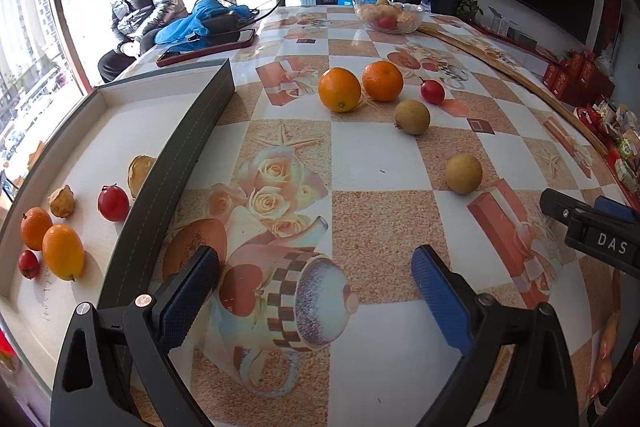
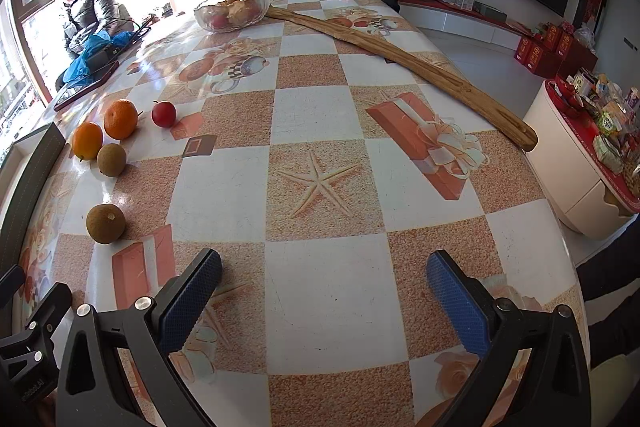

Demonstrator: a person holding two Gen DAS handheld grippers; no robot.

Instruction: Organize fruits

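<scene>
A grey-walled tray point(image 1: 192, 131) on the left holds several fruits: an orange point(image 1: 63, 251), a tangerine point(image 1: 35, 228), two red fruits point(image 1: 113, 203), and brown pieces. Loose on the table lie two oranges point(image 1: 339, 89) point(image 1: 382, 81), a red fruit point(image 1: 432, 91) and two brown round fruits point(image 1: 412, 117) point(image 1: 463, 173); these also show in the right wrist view, the nearest brown one point(image 2: 105, 223) left of my right gripper. My left gripper point(image 1: 316, 279) is open and empty beside the tray. My right gripper point(image 2: 324, 287) is open and empty over the tablecloth.
A glass bowl point(image 2: 232, 11) of fruit stands at the far end. A long wooden stick point(image 2: 400, 55) lies along the right side. A phone point(image 1: 208, 47) and blue bag lie far left. One person sits by the window, another stands behind the table.
</scene>
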